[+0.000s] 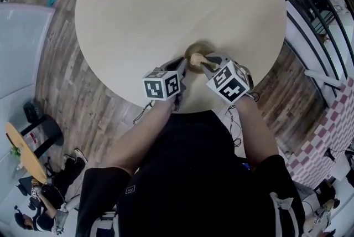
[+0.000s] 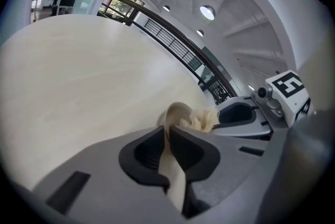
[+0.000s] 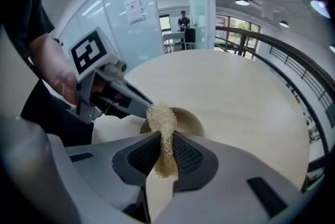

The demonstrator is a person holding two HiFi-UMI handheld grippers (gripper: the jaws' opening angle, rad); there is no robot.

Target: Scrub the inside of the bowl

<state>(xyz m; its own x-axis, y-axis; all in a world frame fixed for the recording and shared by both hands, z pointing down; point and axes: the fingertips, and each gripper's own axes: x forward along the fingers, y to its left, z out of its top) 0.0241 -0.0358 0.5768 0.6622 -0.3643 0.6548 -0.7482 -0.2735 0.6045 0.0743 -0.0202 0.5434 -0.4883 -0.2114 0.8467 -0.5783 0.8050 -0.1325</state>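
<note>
Near the front edge of the round pale table, the left gripper clamps the rim of the small bowl, apparently to steady it, while the right gripper pinches a fibrous scrubber tight against its inside.
</note>
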